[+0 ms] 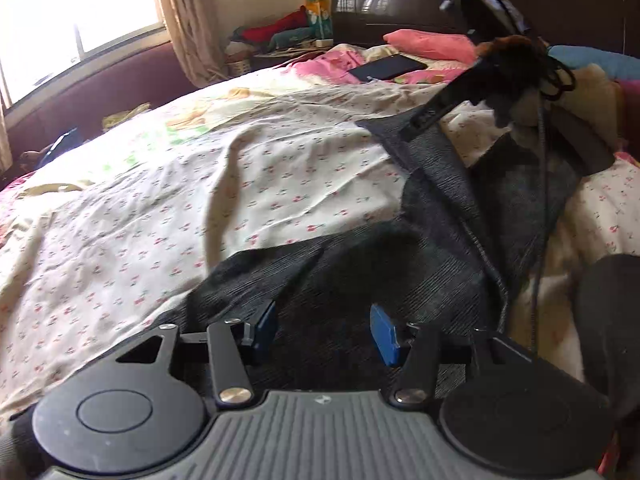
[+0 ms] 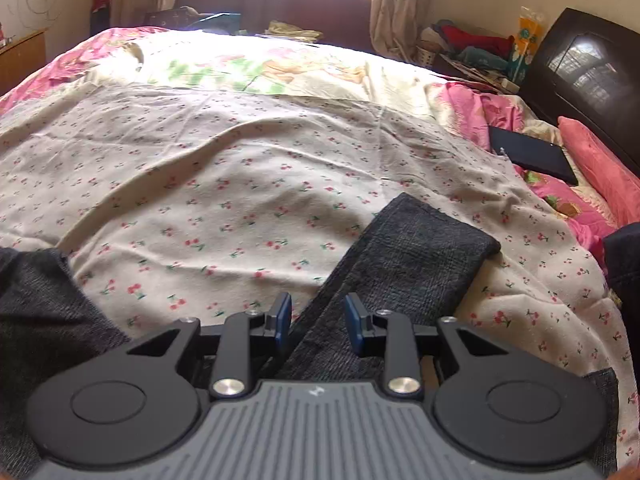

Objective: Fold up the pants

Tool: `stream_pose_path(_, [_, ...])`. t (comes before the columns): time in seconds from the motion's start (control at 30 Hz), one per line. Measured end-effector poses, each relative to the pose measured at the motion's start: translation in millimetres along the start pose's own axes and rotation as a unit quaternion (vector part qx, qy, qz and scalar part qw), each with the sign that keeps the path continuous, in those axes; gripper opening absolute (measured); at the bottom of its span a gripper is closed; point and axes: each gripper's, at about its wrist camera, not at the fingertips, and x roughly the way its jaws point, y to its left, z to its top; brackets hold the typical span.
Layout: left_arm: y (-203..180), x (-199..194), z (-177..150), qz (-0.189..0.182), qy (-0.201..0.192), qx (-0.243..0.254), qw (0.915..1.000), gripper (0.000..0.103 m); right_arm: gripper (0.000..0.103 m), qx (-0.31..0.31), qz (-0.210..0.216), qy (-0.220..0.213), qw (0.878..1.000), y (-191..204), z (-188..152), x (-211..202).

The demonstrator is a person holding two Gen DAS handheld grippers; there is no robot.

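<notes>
Dark grey woven pants lie on the cherry-print bedsheet, one leg running toward one o'clock from the right gripper (nearer); both it and the left gripper part-open, empty.

A home bedroom: bed under cherry-print sheet, pink pillow, dark headboard, curtained window.

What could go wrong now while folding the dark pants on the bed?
1. A black cable hangs across the pants; it could likely snag the cloth or a tool.
2. Both tools, the left tool and the right tool, are open, so a grab may pinch the cherry-print sheet too.
</notes>
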Motion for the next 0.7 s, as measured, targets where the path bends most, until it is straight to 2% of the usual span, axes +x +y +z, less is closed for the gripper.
stream_pose_path(0.07, [-23.9,26.1,16.1,-0.039,-0.005,-0.003,0.9992,0.065,0.031,0.026,-0.024,0.006,0.999,-22.5,12.4,30.6])
stream_pose_path(0.13, [-43.4,46.7,27.8,-0.061,-0.003,-0.001,0.9982,0.065,0.031,0.057,-0.041,0.024,0.997,-37.7,26.9,62.4])
stream_pose_path(0.2, [-55.2,59.9,34.3,-0.081,0.002,-0.007,0.9967,0.065,0.031,0.086,-0.033,0.041,0.995,-45.8,39.1,88.0])
stream_pose_path(0.27, [-64.3,69.5,37.6,-0.085,0.008,-0.006,0.9963,0.065,0.036,0.112,-0.019,0.052,0.992,-49.3,48.0,107.0])
stream_pose_path(0.33, [-70.5,74.0,38.4,-0.076,0.012,0.002,0.997,0.064,0.04,0.104,-0.026,0.06,0.992,-46.7,53.1,123.0])
stream_pose_path(0.4, [-74.7,78.7,42.2,-0.064,0.015,0.012,0.9978,0.064,0.034,0.103,-0.047,0.055,0.992,-50.1,53.4,128.8])
stream_pose_path(0.43, [-75.9,77.9,43.7,-0.062,0.015,0.011,0.9979,0.064,0.008,0.117,-0.048,0.055,0.99,-57.2,52.4,127.5])
stream_pose_path(0.53, [-80.4,68.9,49.2,-0.061,0.008,0.018,0.9979,0.064,0.003,0.162,-0.026,0.037,0.986,-83.6,45.4,105.6])
stream_pose_path(0.63, [-92.3,57.9,54.5,-0.066,-0.007,0.036,0.9972,0.064,0.003,0.184,-0.019,-0.017,0.983,-114.4,29.4,50.3])
stream_pose_path(0.7, [-104.5,51.5,57.5,-0.069,-0.014,0.053,0.9961,0.064,0.003,0.227,-0.002,-0.058,0.972,-146.8,6.1,-1.6])
